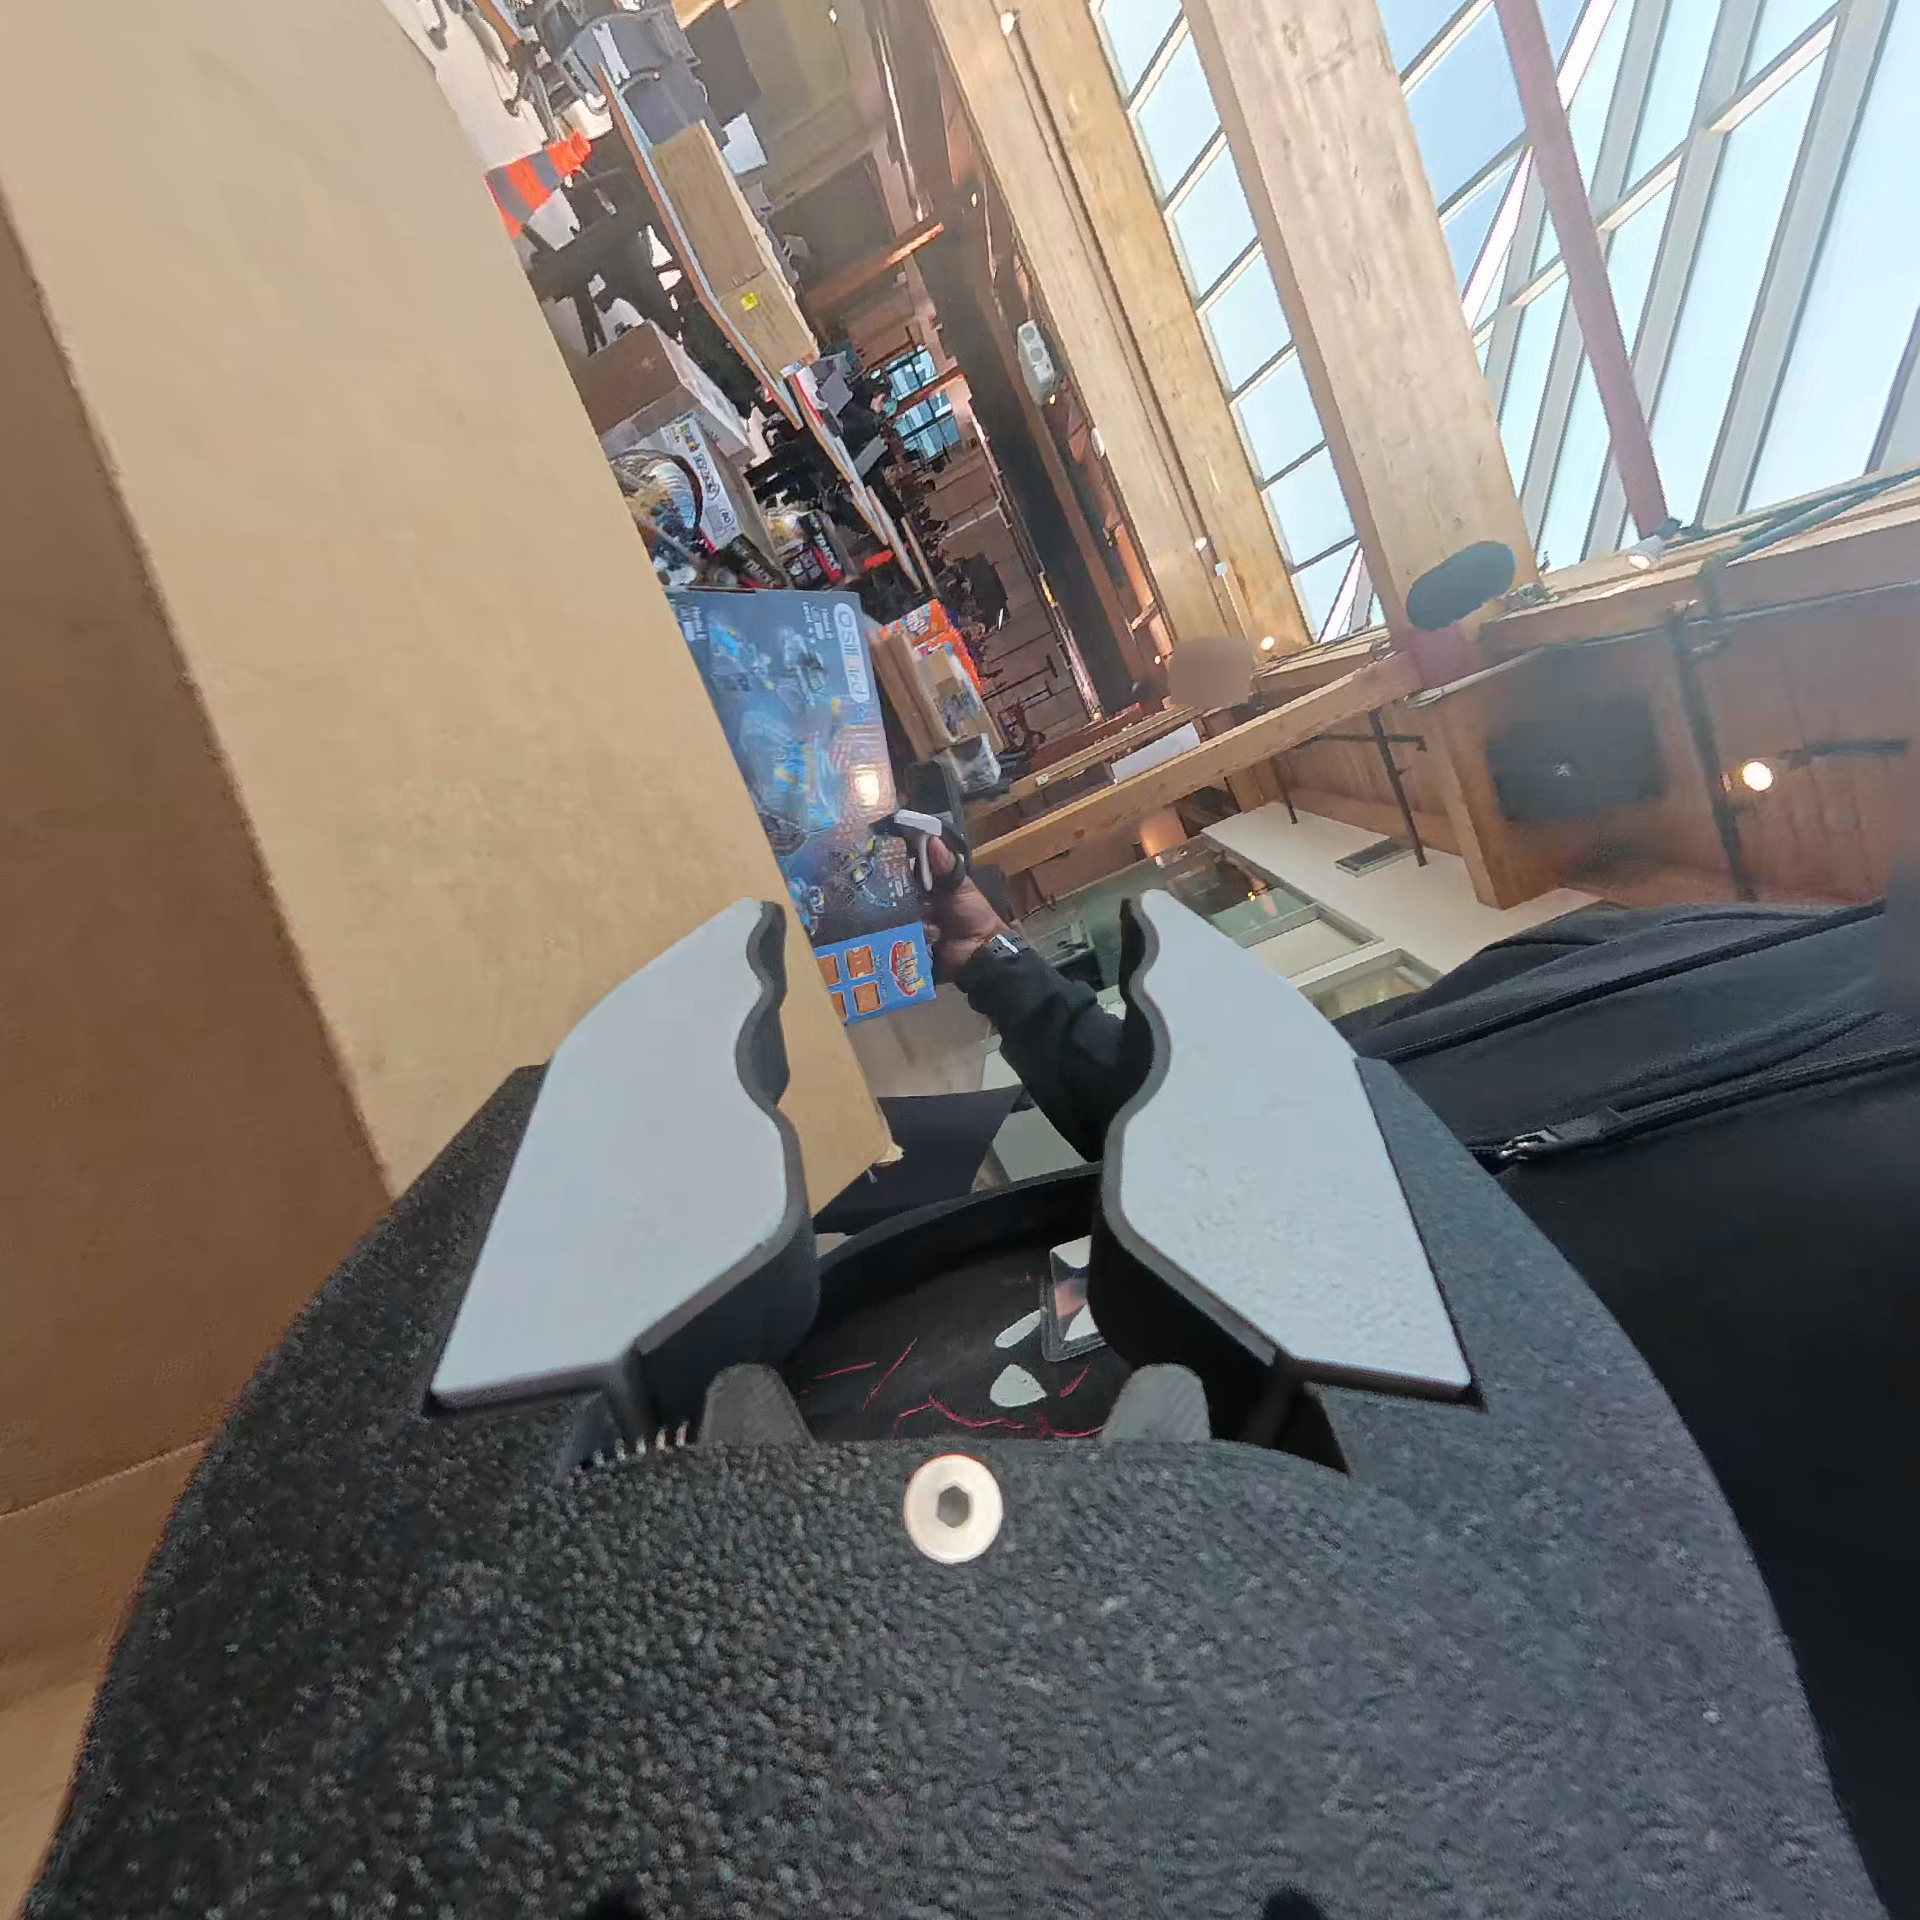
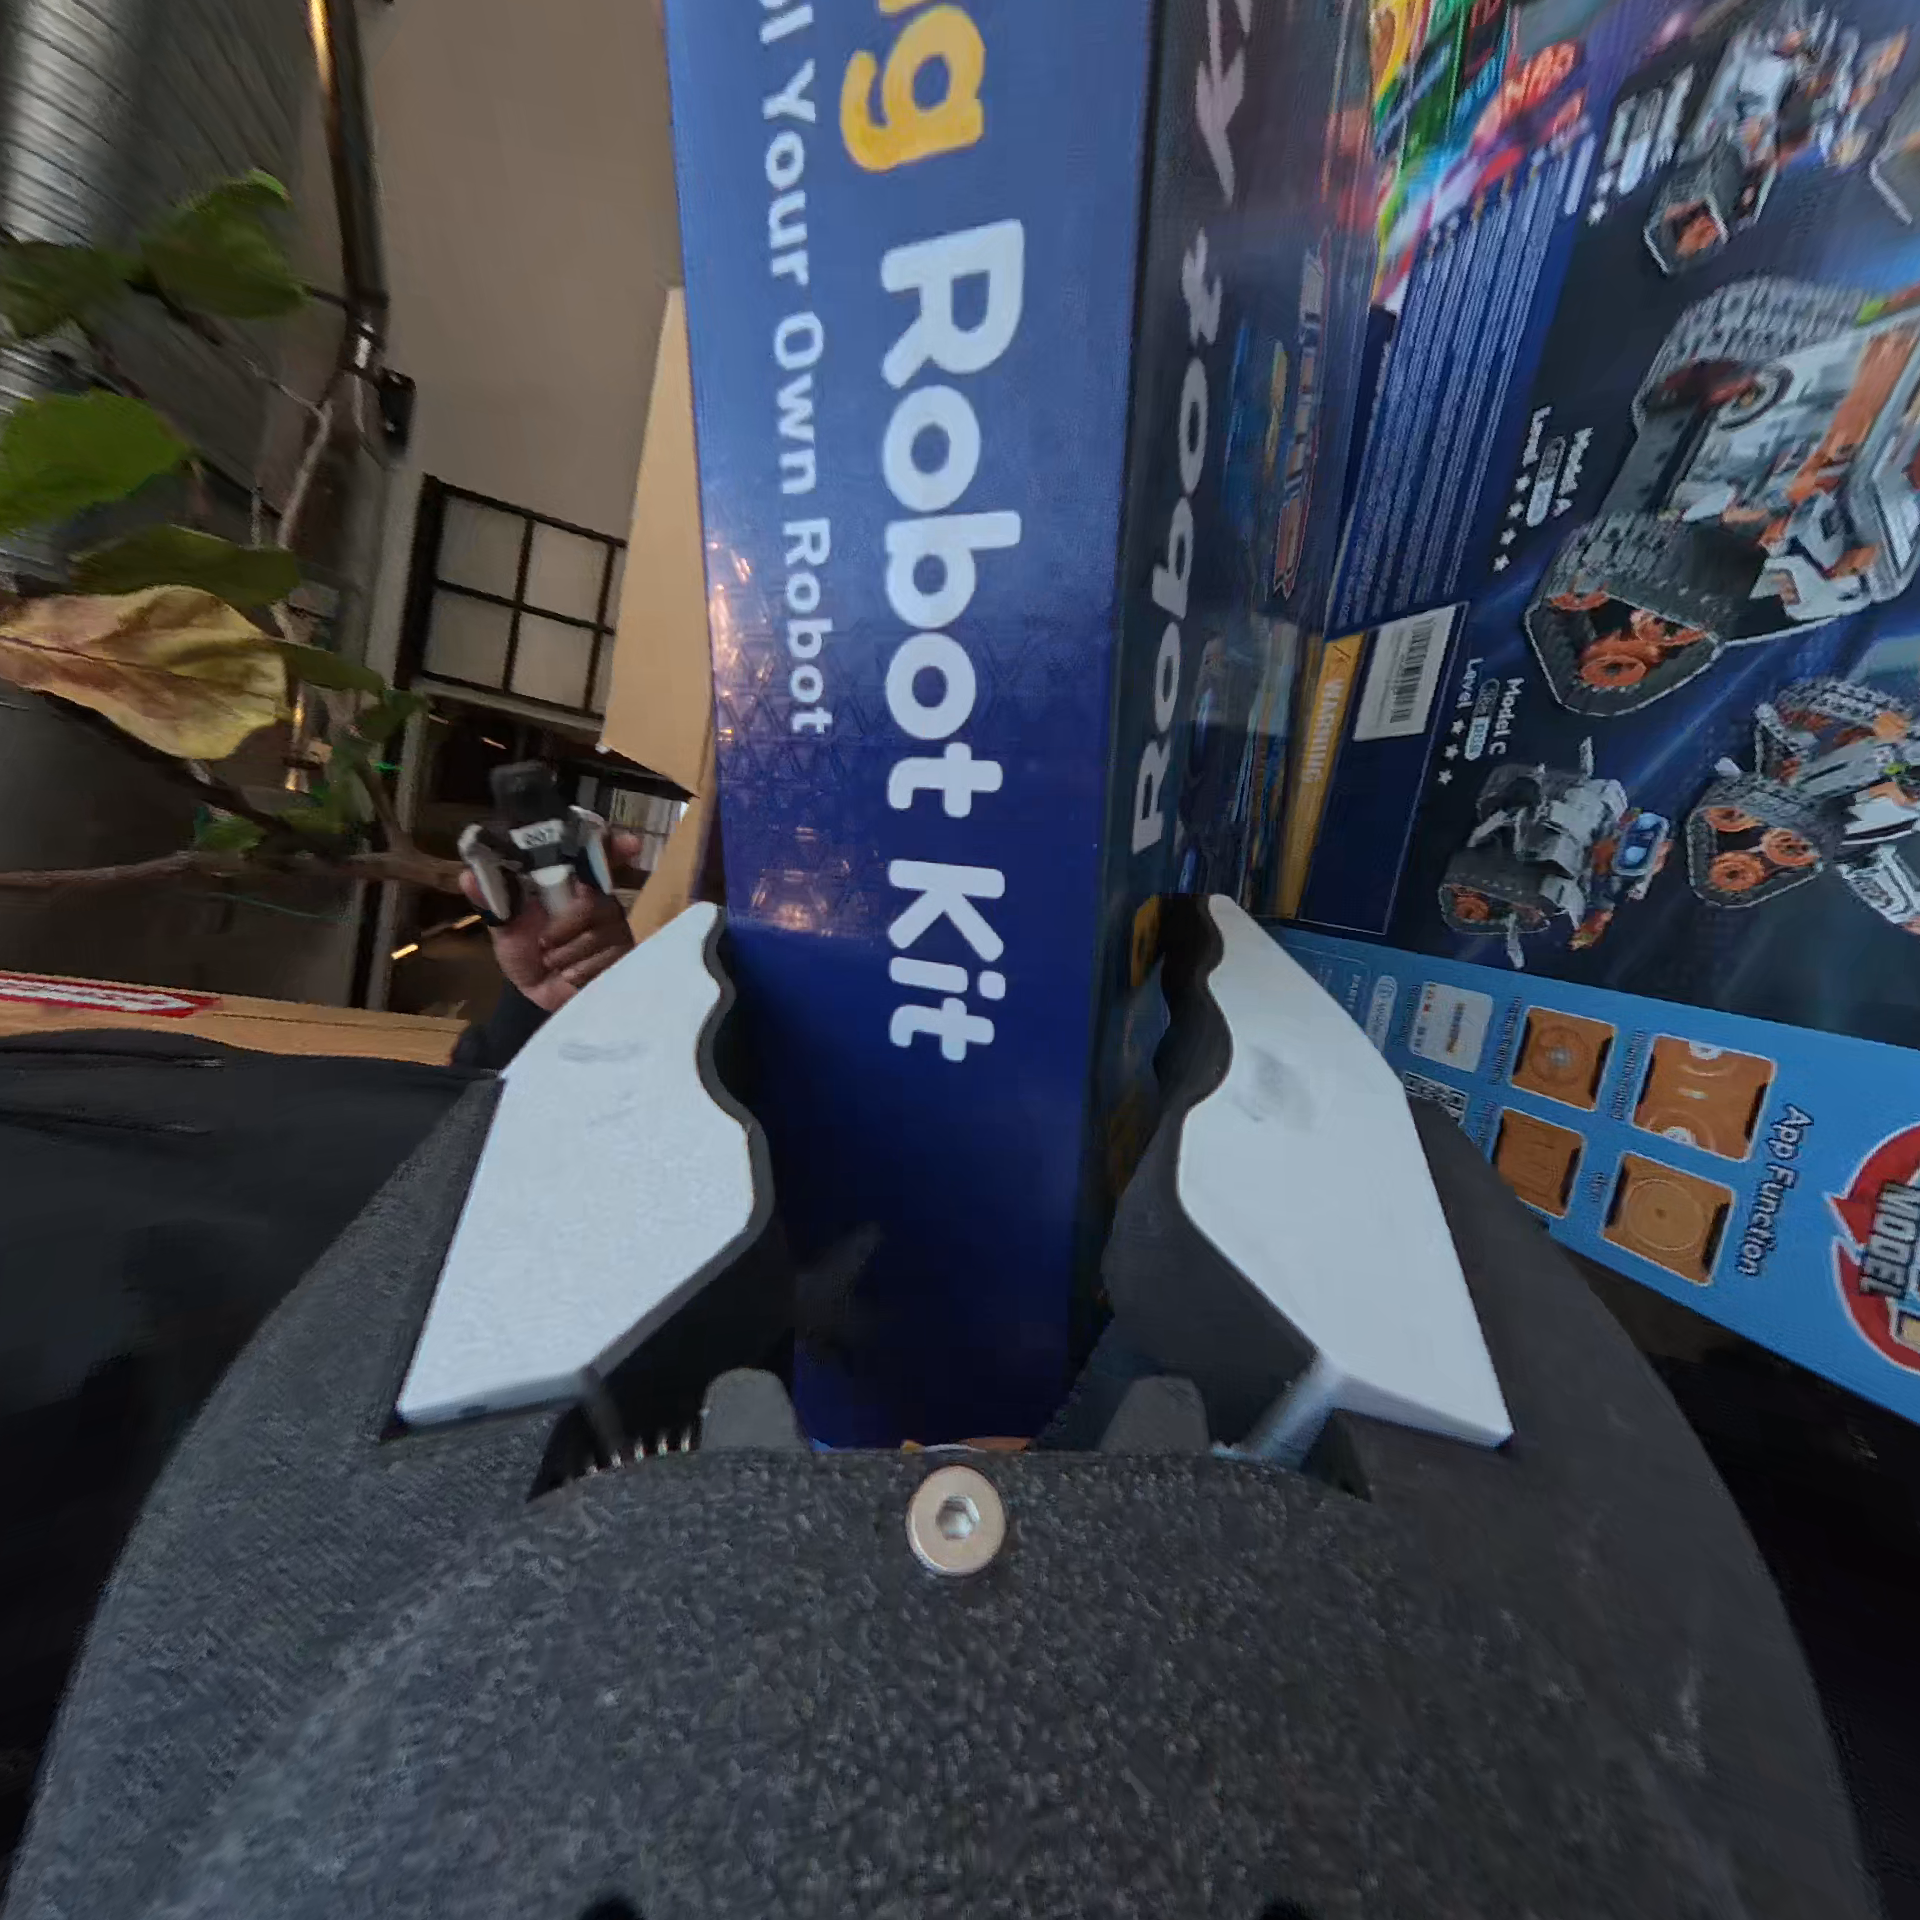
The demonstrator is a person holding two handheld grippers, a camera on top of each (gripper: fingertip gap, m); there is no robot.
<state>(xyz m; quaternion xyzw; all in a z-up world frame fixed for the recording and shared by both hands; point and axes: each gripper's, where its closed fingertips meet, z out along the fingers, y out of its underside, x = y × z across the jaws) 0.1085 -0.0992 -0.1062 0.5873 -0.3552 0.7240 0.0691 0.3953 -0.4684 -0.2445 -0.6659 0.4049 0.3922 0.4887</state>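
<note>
My right gripper (image 2: 935,925) is shut on a blue toy box (image 2: 914,623), with its two fingers on either side of the box's narrow side panel. The box's printed back face (image 2: 1558,520) runs off to the right. In the left wrist view the same blue box (image 1: 790,727) shows farther off, with the right gripper (image 1: 920,831) and a hand on its edge. My left gripper (image 1: 951,925) is open and empty, its left finger (image 1: 644,1143) close beside a large tan cardboard box (image 1: 312,623). The left gripper also shows small in the right wrist view (image 2: 540,852), held by a hand.
Black clothing (image 1: 1662,1195) fills the right of the left wrist view. Cluttered shelves (image 1: 707,468), wooden beams and skylight windows (image 1: 1558,312) lie beyond. In the right wrist view a leafy plant (image 2: 156,520) and a cardboard box with a red label (image 2: 208,1013) stand at left.
</note>
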